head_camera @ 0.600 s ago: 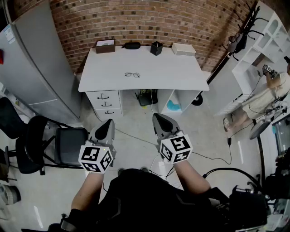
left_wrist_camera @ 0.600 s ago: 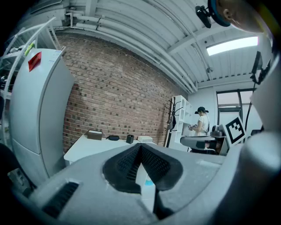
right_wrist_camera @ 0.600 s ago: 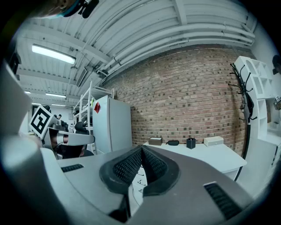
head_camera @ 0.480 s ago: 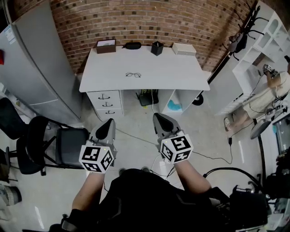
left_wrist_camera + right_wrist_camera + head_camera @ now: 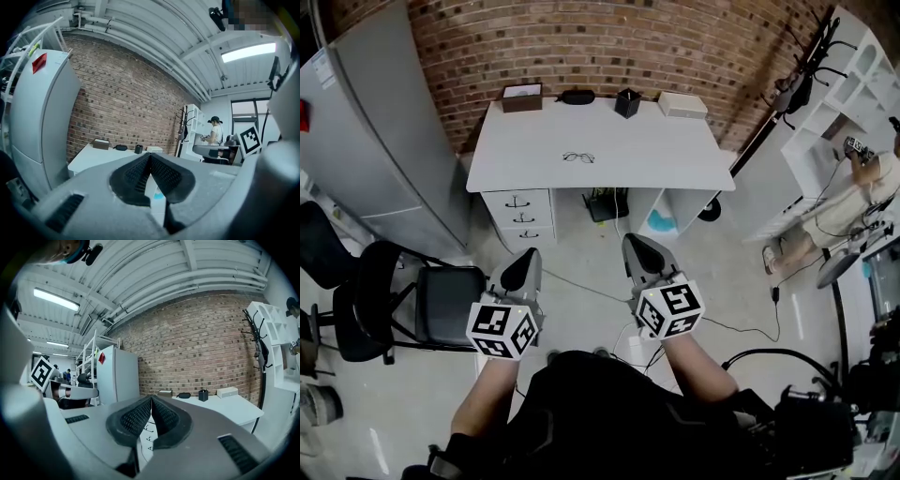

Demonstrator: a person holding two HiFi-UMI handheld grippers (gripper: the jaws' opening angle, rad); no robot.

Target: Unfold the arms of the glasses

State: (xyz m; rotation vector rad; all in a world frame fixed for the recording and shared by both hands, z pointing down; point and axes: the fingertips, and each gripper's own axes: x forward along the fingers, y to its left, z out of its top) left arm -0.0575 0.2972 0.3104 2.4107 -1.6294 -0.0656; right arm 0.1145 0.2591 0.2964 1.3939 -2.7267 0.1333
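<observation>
Thin dark-framed glasses [image 5: 577, 157] lie flat near the middle of the white desk [image 5: 675, 159] in the head view, far ahead of both grippers. My left gripper [image 5: 524, 257] is held over the floor well short of the desk, shut and empty. My right gripper [image 5: 634, 246] is beside it at the same distance, also shut with nothing between its pads. In the left gripper view [image 5: 150, 155] and the right gripper view [image 5: 151, 398] the jaws meet tip to tip. The glasses do not show in either gripper view.
At the desk's back edge stand a brown box [image 5: 522, 97], a dark case [image 5: 577, 95], a black cup [image 5: 627, 101] and a white box [image 5: 682, 104]. A drawer unit [image 5: 517, 214] sits under the desk. A grey fridge [image 5: 375, 131] and black chairs [image 5: 394, 305] stand left; a person [image 5: 853, 192] at right.
Both grippers have dipped slightly lower in the head view, and the desk has shifted a little right; the jaws stay shut.
</observation>
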